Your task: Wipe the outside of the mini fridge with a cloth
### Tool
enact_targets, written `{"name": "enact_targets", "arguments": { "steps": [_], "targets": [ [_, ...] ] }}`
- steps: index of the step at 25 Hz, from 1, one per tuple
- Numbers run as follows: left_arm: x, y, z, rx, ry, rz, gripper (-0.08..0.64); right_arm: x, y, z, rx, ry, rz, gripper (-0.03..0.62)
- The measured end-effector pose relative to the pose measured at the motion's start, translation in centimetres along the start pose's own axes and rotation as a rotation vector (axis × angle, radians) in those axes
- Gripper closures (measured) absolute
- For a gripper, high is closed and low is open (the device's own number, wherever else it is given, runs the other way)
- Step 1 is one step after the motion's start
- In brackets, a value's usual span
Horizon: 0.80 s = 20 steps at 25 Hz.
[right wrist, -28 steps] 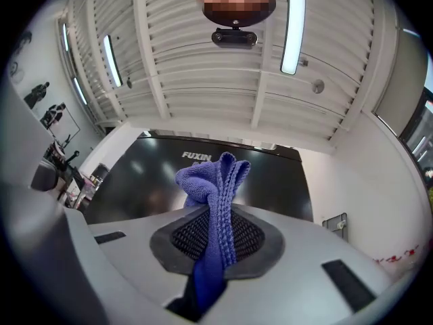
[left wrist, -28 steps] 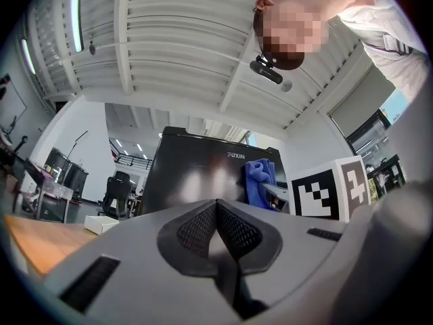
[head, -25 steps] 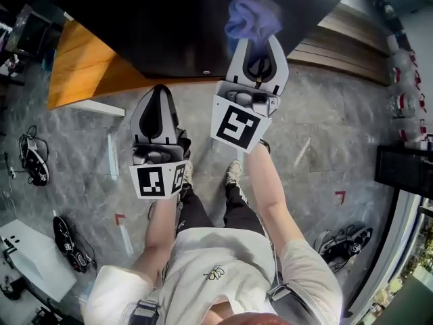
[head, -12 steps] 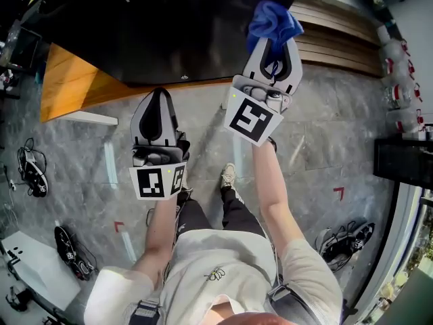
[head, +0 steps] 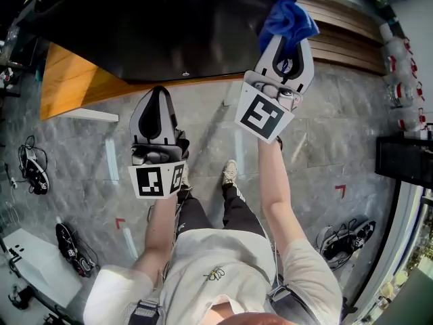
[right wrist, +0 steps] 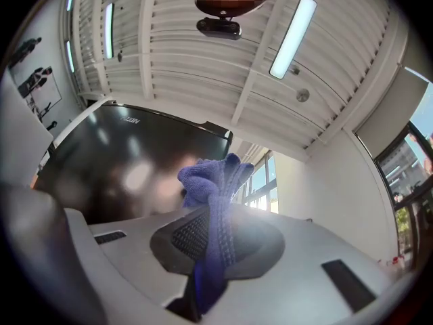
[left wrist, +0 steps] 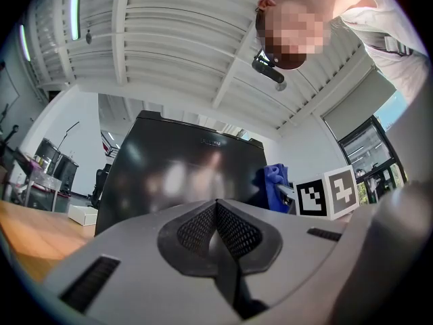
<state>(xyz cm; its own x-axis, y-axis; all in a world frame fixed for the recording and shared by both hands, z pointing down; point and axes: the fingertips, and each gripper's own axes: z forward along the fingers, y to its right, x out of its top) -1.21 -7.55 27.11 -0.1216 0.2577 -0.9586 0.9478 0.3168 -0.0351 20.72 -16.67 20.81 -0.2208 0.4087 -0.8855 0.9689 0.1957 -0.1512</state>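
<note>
Right gripper (head: 287, 40), clamping the blue cloth (head: 287, 17), has swept to the mini fridge's (head: 169, 26) right edge, so the wiping looks underway; left gripper (head: 158, 92) is closed, empty.

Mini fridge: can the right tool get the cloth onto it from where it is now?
Probably yes. The right tool is shut on the blue cloth, which bunches past its tips right beside the black mini fridge, and nothing shows between them.
</note>
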Motion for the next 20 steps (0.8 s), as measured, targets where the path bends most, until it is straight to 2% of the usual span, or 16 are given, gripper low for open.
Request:
{"name": "enact_targets", "arguments": {
  "steps": [4, 10, 12, 16, 20],
  "targets": [
    [-0.4, -1.0, -0.4, 0.013, -0.012, 0.0, 0.555, -0.2, 0.3, 0.0, -0.008, -0.011, 0.022, 0.531],
    [-0.5, -1.6, -1.6, 0.033, -0.016, 0.006, 0.555, 1.0, 0.2, -2.0, 0.026, -0.007, 0.005, 0.531],
    [-0.6, -2.5, -2.1, 0.048, -0.022, 0.011, 0.555, 1.8, -0.7, -2.9, 0.038, 0.003, 0.029, 0.531],
    [-0.6, -4.5, -3.2, 0.098, -0.024, 0.019, 0.555, 3.7, -4.4, -4.6, 0.121, 0.024, 0.096, 0.531],
    [-0.8, -7.3, -4.6, 0.143, -0.036, 0.007, 0.555, 5.7, -10.6, -5.9, 0.214, 0.038, 0.176, 0.531]
  ]
}}
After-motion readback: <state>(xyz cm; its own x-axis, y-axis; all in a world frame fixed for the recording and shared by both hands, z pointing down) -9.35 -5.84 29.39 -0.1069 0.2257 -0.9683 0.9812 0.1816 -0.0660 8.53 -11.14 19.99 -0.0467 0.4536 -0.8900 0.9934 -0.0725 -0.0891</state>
